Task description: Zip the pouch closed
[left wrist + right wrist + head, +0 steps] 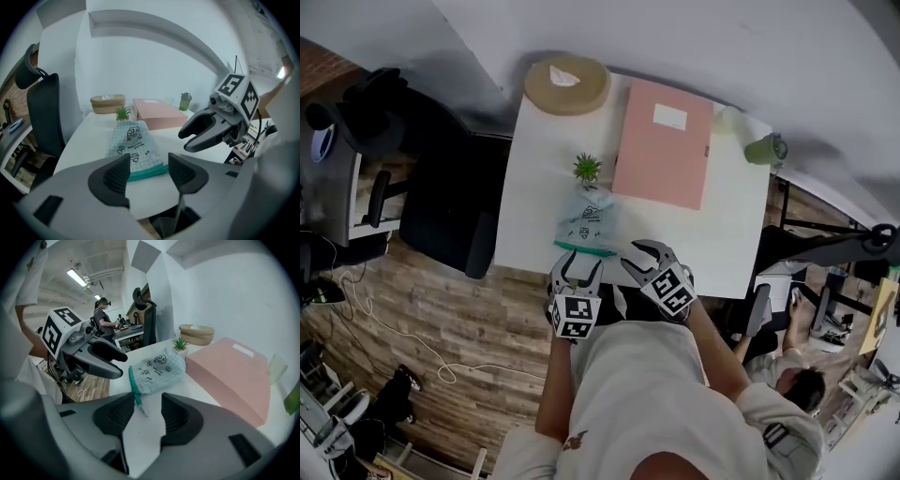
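Teal-zipped checked pouch (586, 221) lies on surface (534, 169); left gripper (576, 269) at its 6 o'clock, right gripper (641, 253) at 5, both jaws apart, empty.

Drawings on the pouch (584, 223) are too small to tell. The cup (294, 401) is cut off, far right.

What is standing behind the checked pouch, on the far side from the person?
A small green plant stands just behind the pouch, and farther back a round tan box. From above, the leaves hide the plant's base, so contact with the pouch cannot be judged.
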Motion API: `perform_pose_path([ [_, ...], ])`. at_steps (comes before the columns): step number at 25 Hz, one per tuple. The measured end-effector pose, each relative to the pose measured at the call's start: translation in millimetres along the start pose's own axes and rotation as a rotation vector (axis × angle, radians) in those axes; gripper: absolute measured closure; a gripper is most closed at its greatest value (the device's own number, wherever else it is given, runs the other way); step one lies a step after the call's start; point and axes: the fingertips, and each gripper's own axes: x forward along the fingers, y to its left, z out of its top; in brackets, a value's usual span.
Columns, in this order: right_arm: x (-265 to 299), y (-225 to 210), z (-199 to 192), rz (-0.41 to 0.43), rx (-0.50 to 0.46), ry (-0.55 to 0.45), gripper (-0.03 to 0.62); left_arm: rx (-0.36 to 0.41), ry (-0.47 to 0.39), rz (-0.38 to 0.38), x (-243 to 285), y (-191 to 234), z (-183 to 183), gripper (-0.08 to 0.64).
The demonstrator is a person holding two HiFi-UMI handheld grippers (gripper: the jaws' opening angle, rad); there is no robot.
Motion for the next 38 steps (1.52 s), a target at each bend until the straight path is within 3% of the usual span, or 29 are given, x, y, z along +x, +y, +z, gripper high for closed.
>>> perform_pose_path([
  [6,13.2,5.2,-7.3,0.106,-0.059,0.015,0.424,-0.034,0.024,0.048,9.2,-15.1,-15.0,0.316],
  [15,25.4,8.5,-25.7,0.194,-0.143,0.069,0.43,-0.077,0.048,0.086,27.3,-36.1,-31.8,0.338],
  [29,28.5,3.9,-37.8,0.254,-0.197,0.095,0.459,-0.122,0.096,0.165,54.3,-52.1,-46.9,0.38],
  [38,27.4,2.2,-37.8,0.273,-0.217,0.088,0.46,-0.14,0.117,0.241,58.5,-51.6,-50.4,0.451],
])
